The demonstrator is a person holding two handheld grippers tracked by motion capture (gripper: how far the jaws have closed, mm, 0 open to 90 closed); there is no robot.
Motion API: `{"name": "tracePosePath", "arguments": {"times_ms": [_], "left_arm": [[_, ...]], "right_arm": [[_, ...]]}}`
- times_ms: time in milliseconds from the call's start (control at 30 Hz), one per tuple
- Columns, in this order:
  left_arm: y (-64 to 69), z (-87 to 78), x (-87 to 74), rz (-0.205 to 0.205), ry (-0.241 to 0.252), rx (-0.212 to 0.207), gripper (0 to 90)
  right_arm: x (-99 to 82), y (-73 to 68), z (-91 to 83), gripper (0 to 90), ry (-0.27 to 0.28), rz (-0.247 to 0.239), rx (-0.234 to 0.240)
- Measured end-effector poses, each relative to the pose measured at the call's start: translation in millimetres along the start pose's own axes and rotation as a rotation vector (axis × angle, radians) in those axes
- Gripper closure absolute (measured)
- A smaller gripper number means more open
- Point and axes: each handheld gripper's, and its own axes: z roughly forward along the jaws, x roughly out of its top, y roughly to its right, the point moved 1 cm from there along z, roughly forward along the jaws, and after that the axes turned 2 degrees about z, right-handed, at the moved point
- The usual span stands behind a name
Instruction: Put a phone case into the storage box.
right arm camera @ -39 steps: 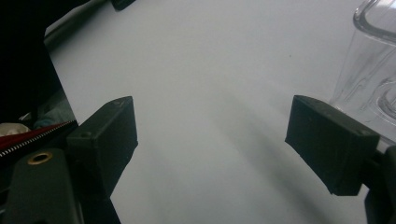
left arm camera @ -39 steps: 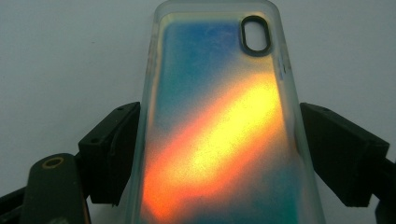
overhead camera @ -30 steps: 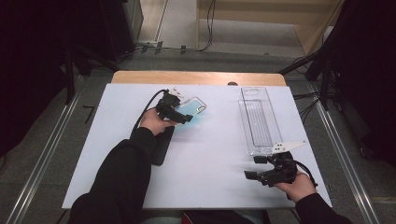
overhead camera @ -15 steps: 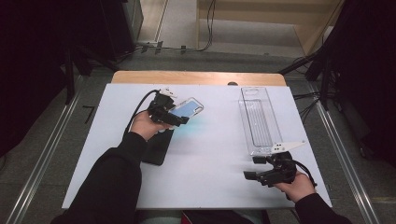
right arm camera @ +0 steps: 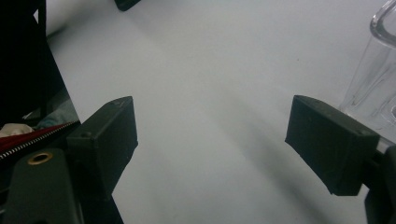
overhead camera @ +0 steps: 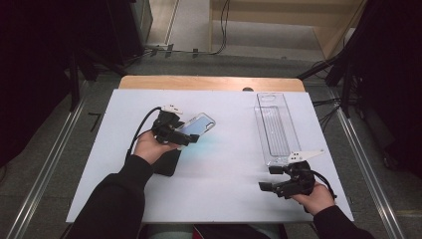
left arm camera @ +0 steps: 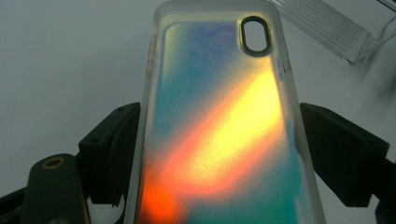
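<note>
1. Phone case [overhead camera: 195, 126] has come up off the white table [overhead camera: 224, 164] since a second ago: back then it sat lower and further toward the table's middle, and now the left gripper [overhead camera: 175, 133] has carried it up and back toward the person's left side.
2. My read: that's the pick-up done and the carry underway, probably heading for the clear plastic tray [overhead camera: 276, 128] over on the right, though it's well apart from it right now.
3. Left gripper's claw is clamped across the case's width. In the left gripper view both black jaws sit snug against the case's long edges [left arm camera: 219, 140].
4. Right gripper [overhead camera: 278, 181] hasn't budged, parked near the front right of the table just below the tray's near end. Its claw stands apart with nothing between the jaws, just bare table showing [right arm camera: 210, 93].
5. Case looks like a frosted translucent shell with an iridescent back: teal, yellow and an orange-red streak running diagonally, plus an oval camera cutout [left arm camera: 255, 35] near the far end.
6. A dark flat object [overhead camera: 168, 163] lies on the table under the left hand; can't tell what it is.
</note>
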Motion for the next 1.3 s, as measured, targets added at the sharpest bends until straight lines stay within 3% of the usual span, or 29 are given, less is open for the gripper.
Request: {"name": "tracePosePath", "arguments": {"times_ms": [267,467,633,767,1133,1300], "left_arm": [[11.4,-1.5,-13.9,0.001,0.007,0.017,17.2],[20.6,-3.4,-23.4,-0.025,0.007,0.003,17.3],[29.3,-9.9,-31.0,-0.052,0.028,0.025,17.3],[38.2,-14.0,-38.1,-0.071,0.052,0.039,17.2],[66.9,-19.2,-52.3,-0.131,0.11,0.073,17.2],[75.4,-17.3,-55.1,-0.16,0.138,0.068,17.2]], "right_arm": [[2.4,-3.2,0.3,14.7,0.008,-0.023,0.004],[4.9,-3.8,1.4,14.7,0.005,-0.026,0.001],[8.2,-4.9,4.3,14.7,0.003,-0.034,0.007],[12.0,-7.7,8.4,14.7,0.021,-0.009,0.014],[20.1,-17.3,11.3,14.7,0.022,0.005,0.025],[24.6,-24.1,10.9,14.7,0.046,0.035,0.032]]}}
